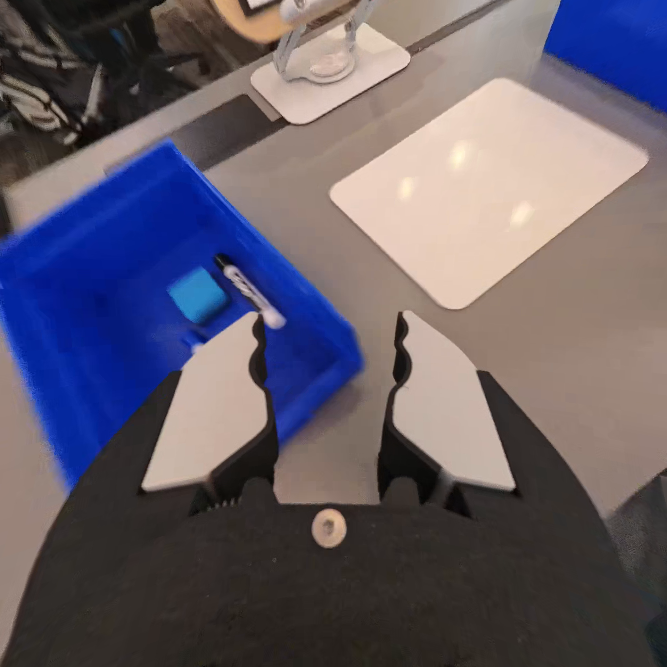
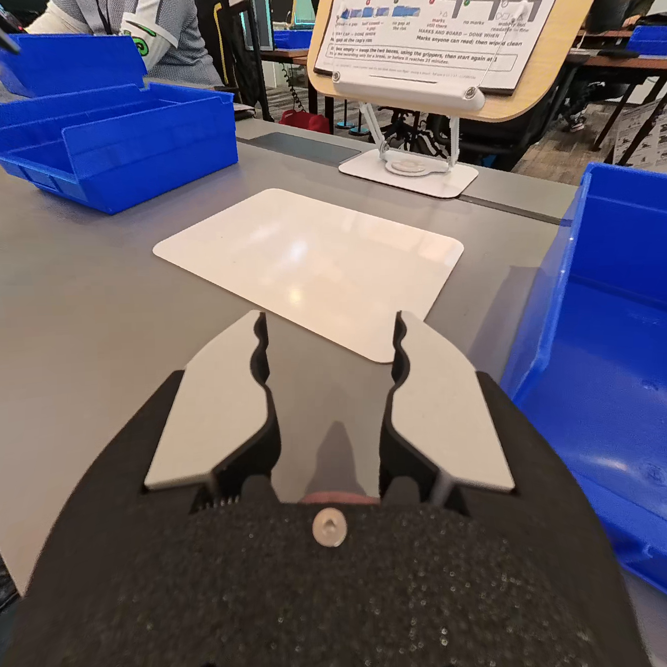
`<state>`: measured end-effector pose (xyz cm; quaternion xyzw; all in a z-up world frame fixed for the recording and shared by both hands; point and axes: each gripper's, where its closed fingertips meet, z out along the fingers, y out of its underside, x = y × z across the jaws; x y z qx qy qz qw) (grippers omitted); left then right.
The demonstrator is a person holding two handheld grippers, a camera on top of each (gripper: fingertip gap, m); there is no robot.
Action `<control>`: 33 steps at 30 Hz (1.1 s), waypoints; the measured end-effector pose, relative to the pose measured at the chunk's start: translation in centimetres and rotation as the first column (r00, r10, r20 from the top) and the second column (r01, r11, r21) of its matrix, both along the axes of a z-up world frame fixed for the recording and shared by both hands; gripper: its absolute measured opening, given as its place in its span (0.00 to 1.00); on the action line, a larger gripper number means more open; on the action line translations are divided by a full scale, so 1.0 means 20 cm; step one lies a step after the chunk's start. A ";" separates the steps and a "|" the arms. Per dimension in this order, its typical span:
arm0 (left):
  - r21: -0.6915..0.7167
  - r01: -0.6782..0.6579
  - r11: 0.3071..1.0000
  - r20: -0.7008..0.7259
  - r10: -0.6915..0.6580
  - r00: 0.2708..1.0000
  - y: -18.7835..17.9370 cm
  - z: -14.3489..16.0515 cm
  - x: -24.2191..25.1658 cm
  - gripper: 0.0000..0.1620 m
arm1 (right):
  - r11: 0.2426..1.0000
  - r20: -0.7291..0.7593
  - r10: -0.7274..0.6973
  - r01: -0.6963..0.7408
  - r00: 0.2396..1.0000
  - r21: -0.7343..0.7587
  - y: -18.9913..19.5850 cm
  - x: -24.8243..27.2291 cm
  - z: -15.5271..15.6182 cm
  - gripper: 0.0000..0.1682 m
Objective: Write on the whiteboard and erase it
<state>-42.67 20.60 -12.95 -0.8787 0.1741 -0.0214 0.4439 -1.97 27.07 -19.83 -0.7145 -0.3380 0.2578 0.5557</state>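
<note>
Reaching into the bin (image 1: 108,252), the spread left gripper (image 1: 328,317) should straddle the marker (image 1: 249,288), avoiding the eraser (image 1: 198,294); right gripper (image 2: 330,317) waits spread.

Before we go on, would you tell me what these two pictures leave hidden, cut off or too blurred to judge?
- Left wrist view: the marker and eraser in the blue bin are smeared by motion blur; the marker's near end is hidden behind the left gripper.
- Right wrist view: the right-hand bin is cut off by the edge, so part of its inside is unseen.
- The sheet stand is cropped at the top in both views.
</note>
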 end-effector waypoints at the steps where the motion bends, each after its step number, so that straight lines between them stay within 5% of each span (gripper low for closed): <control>1: -0.012 0.060 0.998 -0.040 -0.060 0.997 0.06 0.03 -0.08 0.44 | 1.000 -0.006 0.006 -0.006 1.000 -0.004 0.00 0.00 0.00 0.39; 5: -0.149 0.255 0.955 -0.144 -0.276 0.950 0.33 -0.04 -0.34 0.44 | 0.999 -0.035 0.026 -0.027 0.999 -0.041 -0.02 -0.02 0.00 0.40; 13: -0.536 0.312 0.785 -0.224 -0.488 0.844 0.59 -0.56 -0.58 0.41 | 0.999 0.015 0.027 -0.026 1.000 -0.028 -0.03 -0.03 -0.03 0.39; 17: -0.597 0.268 0.757 -0.308 -0.524 0.794 0.67 -0.71 -0.66 0.46 | 1.000 0.049 0.024 -0.023 0.999 -0.015 -0.03 -0.03 -0.05 0.39; 21: -0.614 0.312 0.725 -0.261 -0.559 0.787 0.71 -0.75 -0.61 0.36 | 1.000 0.068 0.026 -0.025 0.997 -0.010 -0.02 -0.04 -0.06 0.39; 25: -0.646 0.304 0.700 -0.269 -0.582 0.767 0.69 -0.73 -0.62 0.17 | 1.000 0.084 0.022 -0.022 0.996 -0.005 -0.02 -0.04 -0.07 0.38; 29: -0.617 0.321 0.718 -0.280 -0.582 0.763 0.62 -0.59 -0.57 0.15 | 1.000 0.073 0.015 -0.015 0.997 -0.009 -0.01 -0.02 -0.06 0.38; 33: -0.459 0.335 0.823 -0.415 -0.532 0.738 0.60 -0.27 -0.48 0.15 | 1.000 0.052 0.016 -0.014 0.999 -0.025 -0.01 -0.02 -0.06 0.38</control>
